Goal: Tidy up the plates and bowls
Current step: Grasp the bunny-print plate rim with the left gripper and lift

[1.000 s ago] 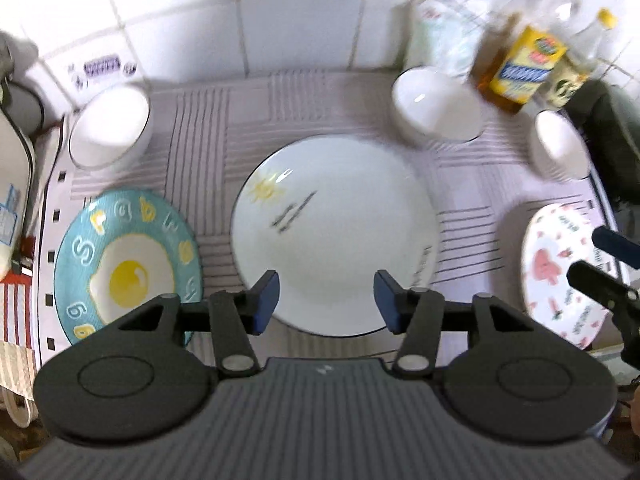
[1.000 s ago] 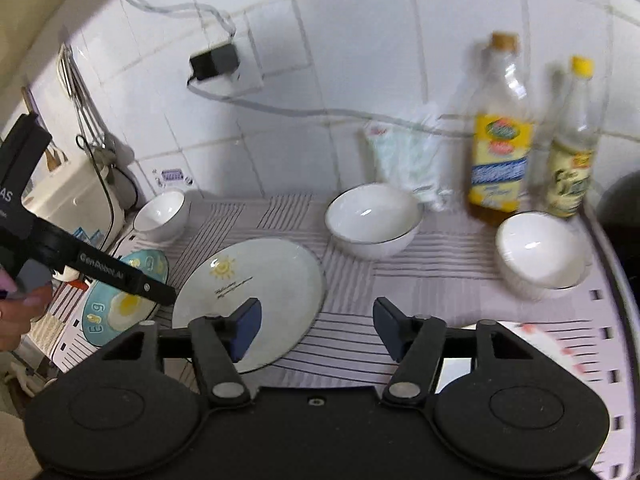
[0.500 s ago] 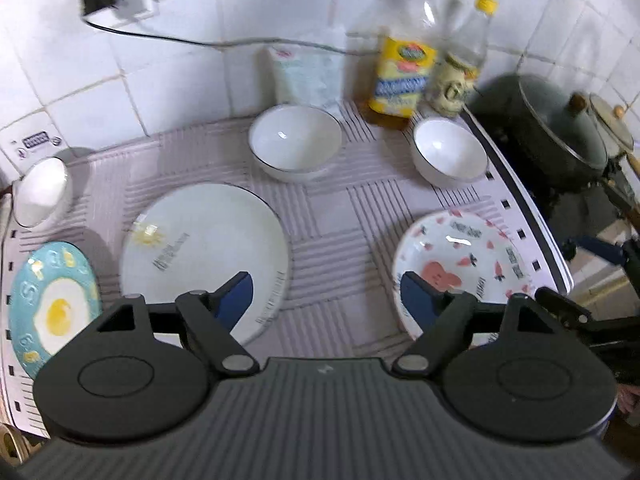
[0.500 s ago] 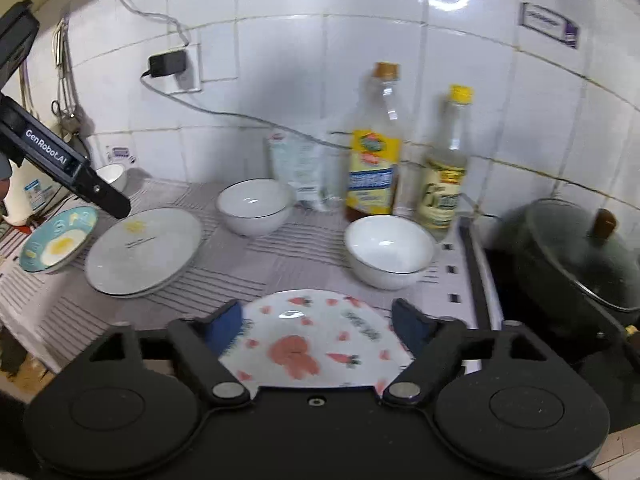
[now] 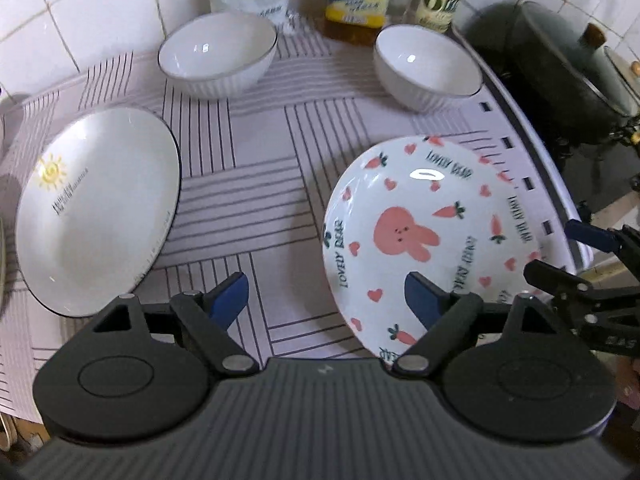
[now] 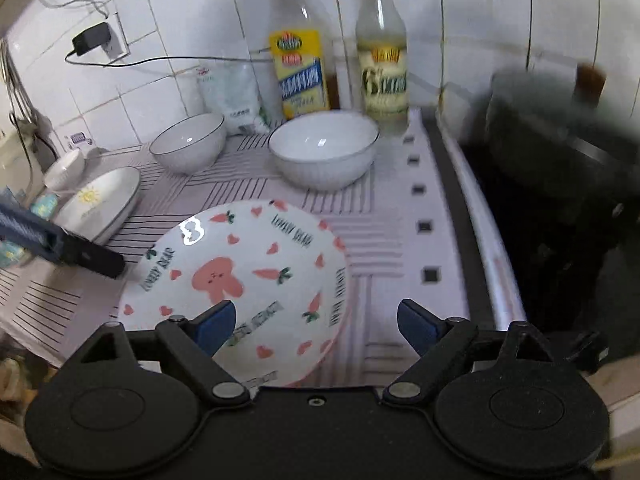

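A white plate with a pink bunny and carrots (image 5: 432,236) lies on the striped mat near the front right edge. My left gripper (image 5: 326,300) hovers over its near left rim, jaws opening, pads touching nothing. My right gripper (image 6: 316,324) hovers over the same bunny plate (image 6: 240,280) at its near right rim, jaws closing slightly but still wide, not pressing it. A large white sun plate (image 5: 96,208) lies to the left. Two white bowls (image 5: 218,52) (image 5: 428,68) stand behind. Each gripper shows in the other's view: right gripper (image 5: 560,256), left gripper (image 6: 80,254).
Two oil bottles (image 6: 298,68) (image 6: 382,56) and a plastic bag (image 6: 236,96) stand against the tiled wall. A dark lidded pot (image 5: 568,76) sits on the stove to the right. A small white bowl (image 6: 66,168) and a blue egg plate (image 6: 44,204) are far left.
Both grippers swung right from the sun plate and came down close over the bunny plate. Both pairs of jaws stand wider than a second ago.
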The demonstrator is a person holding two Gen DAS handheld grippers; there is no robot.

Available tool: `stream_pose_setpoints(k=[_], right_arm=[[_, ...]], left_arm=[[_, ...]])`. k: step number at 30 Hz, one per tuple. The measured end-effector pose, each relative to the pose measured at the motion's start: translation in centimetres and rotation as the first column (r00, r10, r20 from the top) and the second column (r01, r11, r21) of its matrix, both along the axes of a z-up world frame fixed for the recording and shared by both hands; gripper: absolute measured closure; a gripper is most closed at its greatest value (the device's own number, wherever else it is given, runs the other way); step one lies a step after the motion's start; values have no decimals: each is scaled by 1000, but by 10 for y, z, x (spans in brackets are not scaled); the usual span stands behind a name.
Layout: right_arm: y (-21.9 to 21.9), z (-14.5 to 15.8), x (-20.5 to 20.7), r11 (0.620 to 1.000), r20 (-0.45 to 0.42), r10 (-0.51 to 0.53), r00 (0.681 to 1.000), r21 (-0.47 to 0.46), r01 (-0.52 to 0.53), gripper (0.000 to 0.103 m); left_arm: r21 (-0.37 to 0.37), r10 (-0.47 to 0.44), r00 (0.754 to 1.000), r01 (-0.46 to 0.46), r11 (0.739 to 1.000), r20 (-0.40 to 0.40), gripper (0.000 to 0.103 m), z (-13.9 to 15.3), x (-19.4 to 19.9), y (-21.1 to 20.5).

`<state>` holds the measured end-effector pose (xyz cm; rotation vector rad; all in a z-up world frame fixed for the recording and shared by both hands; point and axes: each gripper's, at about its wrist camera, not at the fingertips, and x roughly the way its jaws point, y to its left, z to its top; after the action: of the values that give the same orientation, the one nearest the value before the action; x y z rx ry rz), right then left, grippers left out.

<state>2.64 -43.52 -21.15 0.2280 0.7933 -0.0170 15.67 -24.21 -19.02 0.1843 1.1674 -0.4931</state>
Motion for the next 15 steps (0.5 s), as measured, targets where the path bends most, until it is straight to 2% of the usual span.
stream_pose_setpoints(k=[3, 4, 8, 9, 11, 13, 15], right_arm=[[1, -13, 2, 998, -14, -10, 1000, 61, 11, 21], [2, -17, 2, 997, -21, -12, 1000, 72, 13, 26], [5, -28, 1, 994, -31, -26, 999, 109, 30, 43], [5, -30, 0, 992, -29, -29, 999, 123, 32, 45], [5, -33, -3, 990, -27, -35, 999, 137, 38, 49], [2, -36, -3, 987, -29, -55, 998, 153, 59, 58], [-1, -39, -1, 985, -52, -76, 996, 150, 83, 77]], left_arm=[[-11, 4, 996, -5, 1000, -84, 29, -21, 4, 3], [-24, 15, 994, -18, 1000, -104, 31, -26, 4, 5], [-47, 53, 993, -58, 997, -108, 40, -36, 2, 10], [-46, 59, 992, -65, 997, -114, 46, -39, 2, 11], [-56, 66, 990, -74, 996, -125, 49, -40, 3, 13], [-75, 53, 991, -63, 995, -125, 58, -39, 3, 13], [-68, 20, 992, -29, 997, -124, 60, -39, 3, 10]])
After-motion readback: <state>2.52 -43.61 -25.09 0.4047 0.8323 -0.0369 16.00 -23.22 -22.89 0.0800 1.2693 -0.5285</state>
